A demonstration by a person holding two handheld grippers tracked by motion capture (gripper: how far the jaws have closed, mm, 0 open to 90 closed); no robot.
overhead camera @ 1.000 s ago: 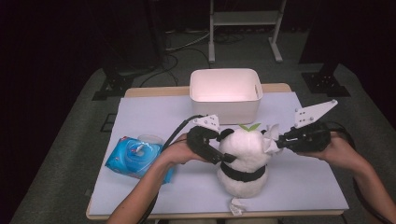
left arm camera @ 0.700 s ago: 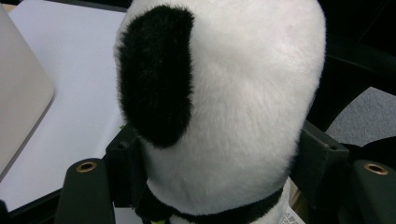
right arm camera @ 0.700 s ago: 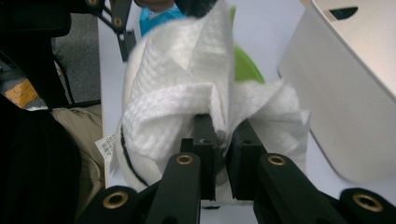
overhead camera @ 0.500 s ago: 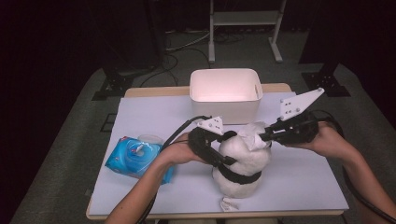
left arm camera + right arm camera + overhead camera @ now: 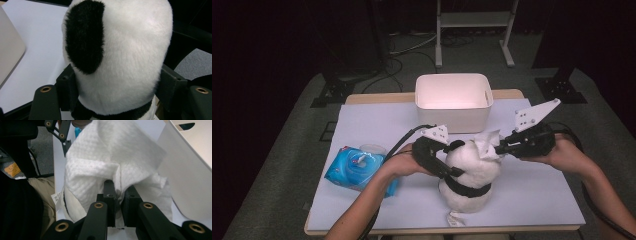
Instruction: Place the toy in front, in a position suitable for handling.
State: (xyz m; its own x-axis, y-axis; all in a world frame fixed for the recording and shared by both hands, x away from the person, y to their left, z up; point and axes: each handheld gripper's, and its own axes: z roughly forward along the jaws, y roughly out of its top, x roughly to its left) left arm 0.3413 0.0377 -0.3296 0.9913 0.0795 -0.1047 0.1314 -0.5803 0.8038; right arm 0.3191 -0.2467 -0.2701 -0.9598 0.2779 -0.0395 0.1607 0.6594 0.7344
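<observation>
fluffy plush panda (image 5: pixel 469 175), waffle-textured cloth wipe (image 5: pixel 110 160)

Plush panda (image 5: pixel 469 172) upright, mid-table; crumpled white wipe (image 5: pixel 488 146) against its head — likely touching.

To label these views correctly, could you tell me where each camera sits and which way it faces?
High view: above the person's side, facing forward and down on the table; both forearms, left gripper, right gripper.
Left gripper view: on the left gripper, facing the plush panda between its jaws.
Right gripper view: on the right gripper, facing the white wipe it pinches.
All three share the panda; two share the bin.
</observation>
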